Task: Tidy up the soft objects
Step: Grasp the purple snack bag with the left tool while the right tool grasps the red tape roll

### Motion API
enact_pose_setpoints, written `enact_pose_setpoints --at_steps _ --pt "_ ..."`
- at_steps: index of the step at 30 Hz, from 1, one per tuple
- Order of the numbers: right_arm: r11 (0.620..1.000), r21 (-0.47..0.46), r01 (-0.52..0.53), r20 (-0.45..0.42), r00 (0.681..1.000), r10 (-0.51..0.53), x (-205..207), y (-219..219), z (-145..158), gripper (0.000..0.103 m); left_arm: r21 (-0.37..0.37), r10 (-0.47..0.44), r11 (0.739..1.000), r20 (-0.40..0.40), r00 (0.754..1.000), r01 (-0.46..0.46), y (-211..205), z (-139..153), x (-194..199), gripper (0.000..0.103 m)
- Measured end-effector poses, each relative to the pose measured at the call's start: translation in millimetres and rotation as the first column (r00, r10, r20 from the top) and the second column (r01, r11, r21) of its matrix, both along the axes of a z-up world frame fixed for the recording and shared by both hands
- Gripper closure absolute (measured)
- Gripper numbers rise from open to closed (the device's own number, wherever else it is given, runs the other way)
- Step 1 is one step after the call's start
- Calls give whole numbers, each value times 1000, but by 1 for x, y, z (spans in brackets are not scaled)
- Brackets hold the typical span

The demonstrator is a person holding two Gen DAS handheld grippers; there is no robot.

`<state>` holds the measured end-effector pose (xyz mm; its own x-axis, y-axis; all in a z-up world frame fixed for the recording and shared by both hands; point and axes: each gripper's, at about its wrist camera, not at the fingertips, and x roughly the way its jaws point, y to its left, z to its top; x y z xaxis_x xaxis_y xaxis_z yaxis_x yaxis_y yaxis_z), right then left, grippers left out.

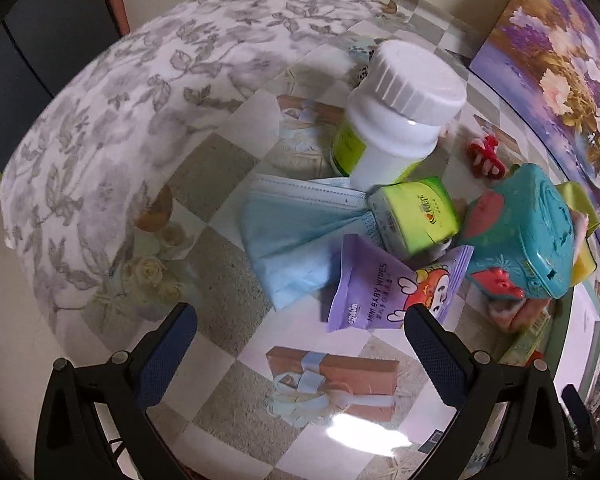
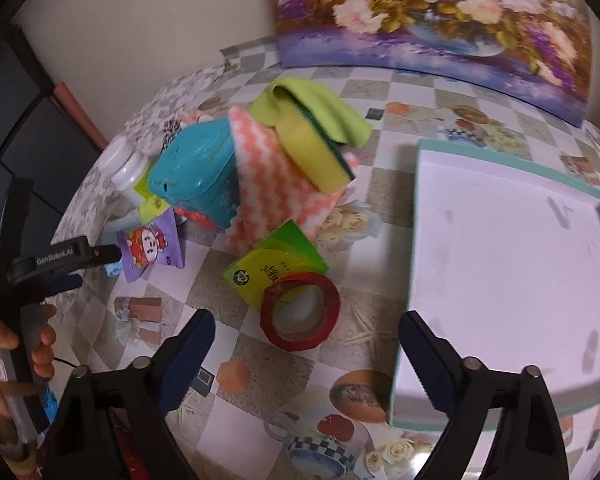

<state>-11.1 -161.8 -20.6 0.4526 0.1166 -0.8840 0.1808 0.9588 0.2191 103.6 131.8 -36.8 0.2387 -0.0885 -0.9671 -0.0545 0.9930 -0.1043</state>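
Fingers (image 1: pixel 168 356) of both grippers spread, empty; face mask (image 1: pixel 296 236) partly hidden under wipes pack (image 1: pixel 374 292)

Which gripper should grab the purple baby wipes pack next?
Left. The left gripper is open with the purple baby wipes pack just ahead of its fingertips. The right gripper is also open but faces the red tape roll and the tray, farther from the pack.

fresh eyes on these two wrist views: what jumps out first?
The heap of items mid-table: a teal wipes box with a pink zigzag cloth and yellow sponge leaning against it. Right of it lies a white tray; a red tape roll sits nearest the open right gripper.
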Motion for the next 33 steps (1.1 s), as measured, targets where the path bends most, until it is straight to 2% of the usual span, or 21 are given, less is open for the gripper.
enact_pose_setpoints --at_steps 5,11,16,31,32,33 --pt "999 1 -33 -34 999 33 6 6 -10 17 -43 -36 998 -13 999 35 -9 -4 6 0" --pt "997 -2 -71 -55 996 71 15 13 -18 20 -31 -99 995 -8 995 99 -35 -2 15 0" --pt "997 10 -73 -72 995 73 20 13 -23 24 8 -141 990 -23 990 142 -65 -5 22 0" --pt "997 41 -70 -111 991 74 36 9 -40 26 82 -122 988 -88 989 129 -107 -48 54 0" --pt "997 44 -70 -113 991 74 36 9 -39 26 84 -124 988 -90 988 131 -106 -49 55 2" --pt "996 46 -71 -116 990 76 37 9 -40 32 84 -124 988 -90 988 132 -107 -51 57 3"
